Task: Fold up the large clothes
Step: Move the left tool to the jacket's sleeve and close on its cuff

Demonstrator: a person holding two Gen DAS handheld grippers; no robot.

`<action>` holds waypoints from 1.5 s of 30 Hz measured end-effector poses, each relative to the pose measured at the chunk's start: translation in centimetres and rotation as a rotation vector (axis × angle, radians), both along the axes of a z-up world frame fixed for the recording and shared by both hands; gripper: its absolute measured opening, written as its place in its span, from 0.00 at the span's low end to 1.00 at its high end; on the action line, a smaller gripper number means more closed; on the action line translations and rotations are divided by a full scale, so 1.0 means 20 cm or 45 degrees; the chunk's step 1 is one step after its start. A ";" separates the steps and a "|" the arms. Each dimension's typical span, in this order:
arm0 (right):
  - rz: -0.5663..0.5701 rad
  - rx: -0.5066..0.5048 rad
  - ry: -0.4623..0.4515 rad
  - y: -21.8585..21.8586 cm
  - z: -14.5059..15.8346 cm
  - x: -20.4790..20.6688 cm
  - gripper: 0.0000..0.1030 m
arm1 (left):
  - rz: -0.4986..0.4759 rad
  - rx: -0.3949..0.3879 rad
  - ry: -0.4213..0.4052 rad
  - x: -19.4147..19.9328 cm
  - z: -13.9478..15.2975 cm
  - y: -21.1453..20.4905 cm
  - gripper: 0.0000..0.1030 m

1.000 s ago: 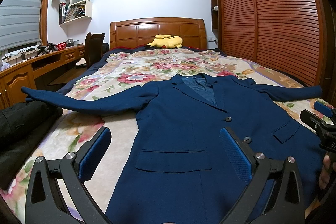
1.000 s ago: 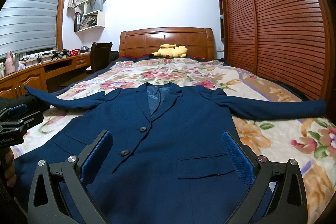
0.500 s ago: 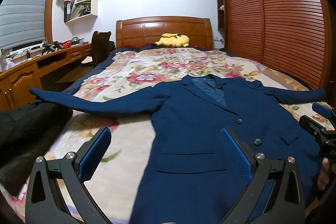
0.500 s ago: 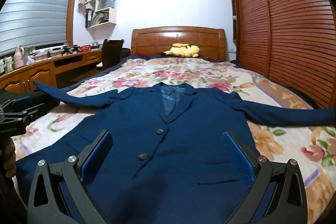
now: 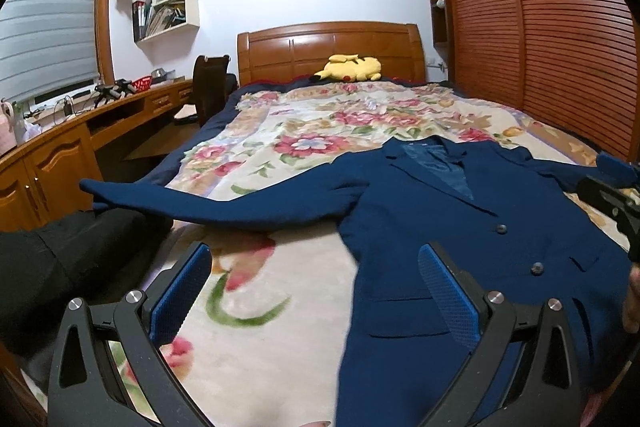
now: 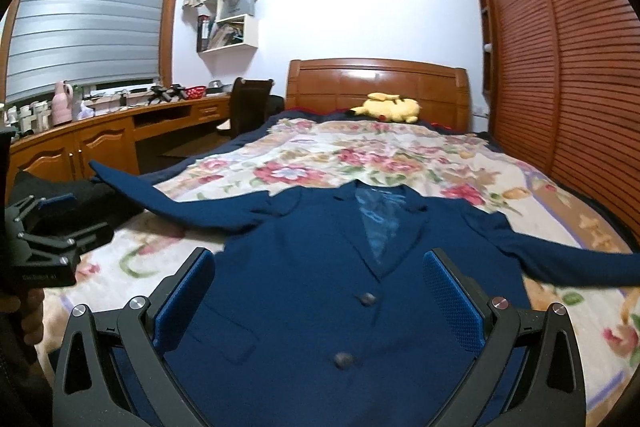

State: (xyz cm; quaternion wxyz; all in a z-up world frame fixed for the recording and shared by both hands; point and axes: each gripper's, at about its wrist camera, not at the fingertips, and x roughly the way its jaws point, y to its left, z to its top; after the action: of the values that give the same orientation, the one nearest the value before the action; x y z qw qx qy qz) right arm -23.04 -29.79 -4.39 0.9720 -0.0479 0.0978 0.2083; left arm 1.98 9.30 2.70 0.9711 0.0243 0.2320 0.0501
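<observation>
A: What surface do we have under us, and what room is this?

B: We are over a bed (image 5: pixel 280 307) with a flowered bedspread (image 5: pixel 320 131), in a bedroom. Behind it is a wooden headboard (image 5: pixel 330 49), and a yellow plush toy (image 5: pixel 352 67) lies in front of it. On one side we see a slatted wooden wardrobe (image 5: pixel 540 27). On the other side there is a long wooden tabletop (image 6: pixel 120 113) under a window blind (image 6: pixel 88 15), with a dark chair (image 6: pixel 250 105) pushed in and white wall shelves (image 6: pixel 230 19) above.

A: And where is the jacket?

B: The blue jacket (image 6: pixel 320 307) lies flat on the bedspread, front side up and buttoned, collar toward the headboard, both sleeves spread out to the sides.

A: How are our jaws?

B: The left gripper (image 5: pixel 314 295) has its jaws wide apart and holds nothing. It is over the edge of the jacket and the bare bedspread. The right gripper (image 6: pixel 318 299) is also wide apart and empty, above the chest of the jacket.

A: What does one camera show that the other does not?

B: The right wrist view shows the whole right sleeve (image 6: pixel 560 255) and a pink vase (image 6: pixel 63 103) on the tabletop. The left wrist view shows a lower front pocket (image 5: pixel 400 321) of the jacket. Dark clothing (image 5: pixel 60 259) lies by the end of the left sleeve (image 5: pixel 208 203). In each view the other gripper shows at the edge.
</observation>
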 end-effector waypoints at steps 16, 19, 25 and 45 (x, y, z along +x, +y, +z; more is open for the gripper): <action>0.097 -0.027 0.088 0.09 -0.04 0.39 1.00 | 0.039 -0.015 0.160 0.33 -0.10 0.33 1.00; 0.088 -0.048 0.128 0.07 -0.09 0.47 1.00 | 0.057 -0.006 0.185 0.39 -0.12 0.38 0.98; 0.075 -0.063 0.178 0.07 -0.11 0.58 1.00 | 0.093 -0.139 0.267 0.53 -0.19 0.56 0.76; 0.088 -0.080 0.213 0.18 -0.10 0.53 1.00 | 0.313 -0.345 0.394 0.84 -0.31 0.88 0.69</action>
State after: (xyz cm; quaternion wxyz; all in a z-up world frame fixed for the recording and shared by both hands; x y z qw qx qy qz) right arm -12.47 -26.09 -6.37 0.9506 -0.0641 0.1837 0.2418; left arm 18.75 26.95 -3.53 0.9049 -0.1274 0.3840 0.1319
